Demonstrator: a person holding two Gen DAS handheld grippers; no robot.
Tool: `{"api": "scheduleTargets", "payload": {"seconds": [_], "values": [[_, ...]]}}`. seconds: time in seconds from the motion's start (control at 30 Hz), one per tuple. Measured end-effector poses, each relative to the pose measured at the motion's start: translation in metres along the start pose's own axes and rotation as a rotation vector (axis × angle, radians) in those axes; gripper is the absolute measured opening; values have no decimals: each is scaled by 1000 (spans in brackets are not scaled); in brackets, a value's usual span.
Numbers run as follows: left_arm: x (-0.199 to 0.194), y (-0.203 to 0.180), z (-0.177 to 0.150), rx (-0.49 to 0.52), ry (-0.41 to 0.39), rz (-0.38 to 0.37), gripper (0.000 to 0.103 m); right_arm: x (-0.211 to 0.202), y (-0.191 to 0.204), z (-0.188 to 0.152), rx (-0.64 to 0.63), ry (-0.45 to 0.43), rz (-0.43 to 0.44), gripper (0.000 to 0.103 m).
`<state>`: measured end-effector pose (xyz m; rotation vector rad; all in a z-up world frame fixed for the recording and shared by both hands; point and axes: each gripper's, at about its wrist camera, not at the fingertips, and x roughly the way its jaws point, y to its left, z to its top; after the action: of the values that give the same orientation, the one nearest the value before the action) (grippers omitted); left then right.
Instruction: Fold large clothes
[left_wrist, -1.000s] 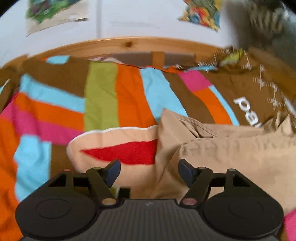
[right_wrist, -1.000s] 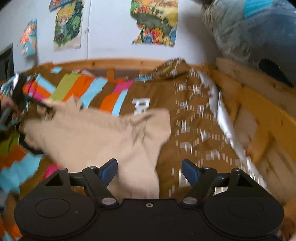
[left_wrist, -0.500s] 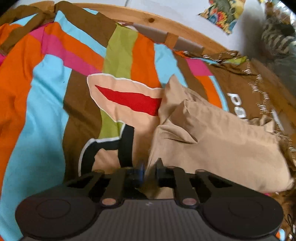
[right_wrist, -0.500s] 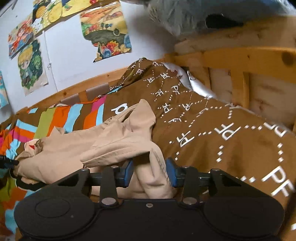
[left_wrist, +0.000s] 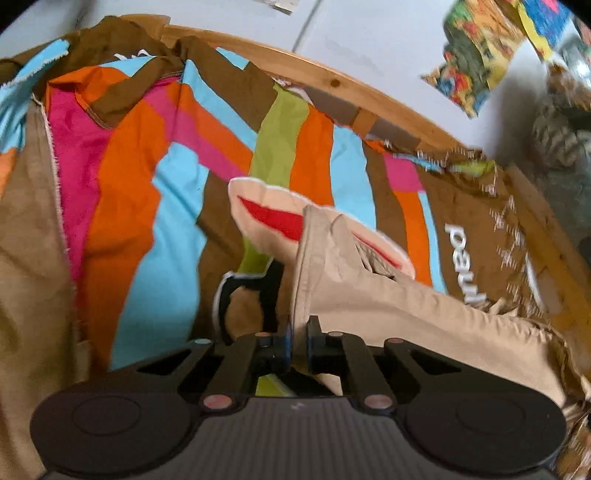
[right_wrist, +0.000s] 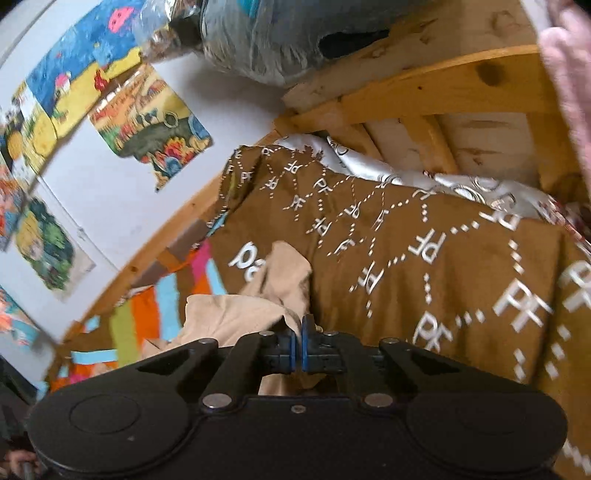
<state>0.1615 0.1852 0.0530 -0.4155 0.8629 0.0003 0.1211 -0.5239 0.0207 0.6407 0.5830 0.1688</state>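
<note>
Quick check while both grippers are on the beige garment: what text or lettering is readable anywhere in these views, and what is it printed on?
"PF": white letters repeated in a dotted diamond grid on the brown bedcover.
Large white word on the same brown bedcover, beside the striped part: partly covered by the beige garment; seems to start "pa", the rest unreadable.
Posters on the wall: colourful pictures; any lettering too blurred to read.
Silvery fabric by the wooden frame: printed marks, unreadable.

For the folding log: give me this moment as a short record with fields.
garment: tan garment, crumpled, lying on the bed
surface: striped bedcover, beside a brown lettered cover
left gripper: jaws closing, pinching a tan edge
right gripper: shut on a tan fold
surroundings: wooden bed frame, posters on the wall
fold status: not yet folded
</note>
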Motion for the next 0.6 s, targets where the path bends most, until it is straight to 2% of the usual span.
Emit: {"api": "scheduleTargets", "payload": {"seconds": [0.1,0.2,0.23,0.3,0.37,0.4,0.43,0.47,0.53,0.6], "values": [[19,5,-16,33,55,17,8,-17,-3,-8,40,62,-5,2],[34,14,-30,27,86,46,9,-6,-11,-24,0,119,-79,2],[35,17,-32,21,89,40,9,1,-15,-30,-24,137,-110,4],[31,23,-33,16,87,28,13,9,-16,-39,-70,160,-157,15],[27,24,-32,35,71,38,25,11,-2,-47,-233,160,-224,33],[25,24,-30,44,56,40,30,11,6,-52,-324,154,-247,34],[25,24,-29,44,45,41,40,10,15,-56,-427,150,-261,34],[24,23,-27,37,35,37,46,9,19,-60,-494,147,-258,40],[31,19,-21,33,27,23,46,6,30,-66,-610,129,-240,51],[41,11,-18,51,28,35,45,3,34,-68,-668,104,-199,53]]}}
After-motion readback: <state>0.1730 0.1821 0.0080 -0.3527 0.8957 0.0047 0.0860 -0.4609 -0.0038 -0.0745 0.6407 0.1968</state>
